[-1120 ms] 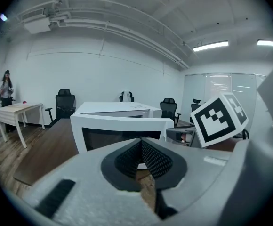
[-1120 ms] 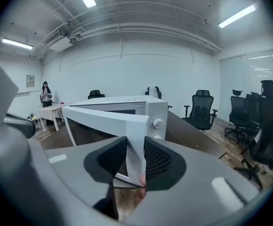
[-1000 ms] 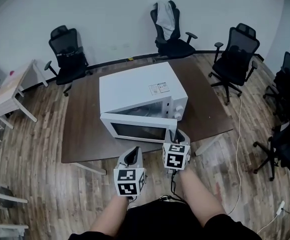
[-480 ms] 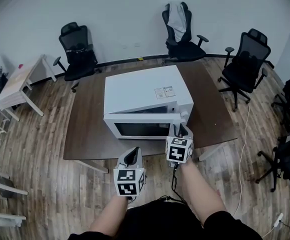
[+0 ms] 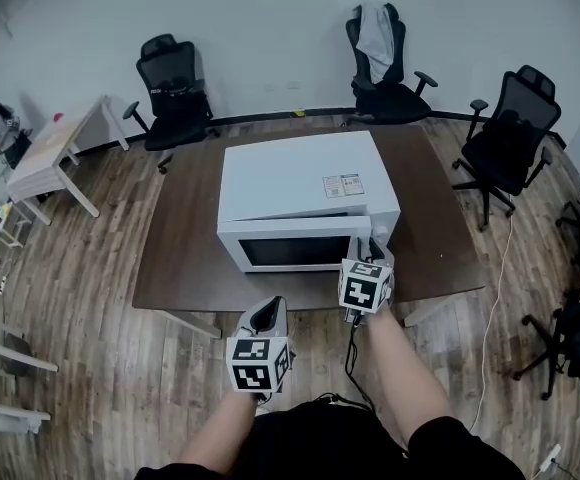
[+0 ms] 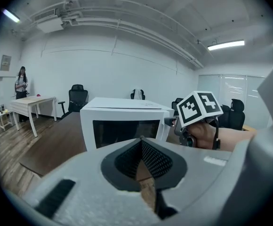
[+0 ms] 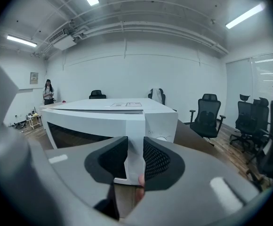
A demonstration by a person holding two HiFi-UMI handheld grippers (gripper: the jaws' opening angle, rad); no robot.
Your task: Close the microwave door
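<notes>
My right tongs (image 7: 135, 150) are closing on the free edge of the microwave door (image 5: 295, 251), with the pads against both its faces. A second ago that edge stood well out from the microwave (image 5: 300, 173) front. It has since swung in and now lies almost flush, with only a thin dark wedge left along the top. By my reading the close is nearly done. What remains is a last push into the microwave body until the latch catches, then letting go. My left tongs (image 6: 141, 142) are clenched on nothing, hanging back short of the microwave front, off the near side of the counter (image 5: 185, 238).
</notes>
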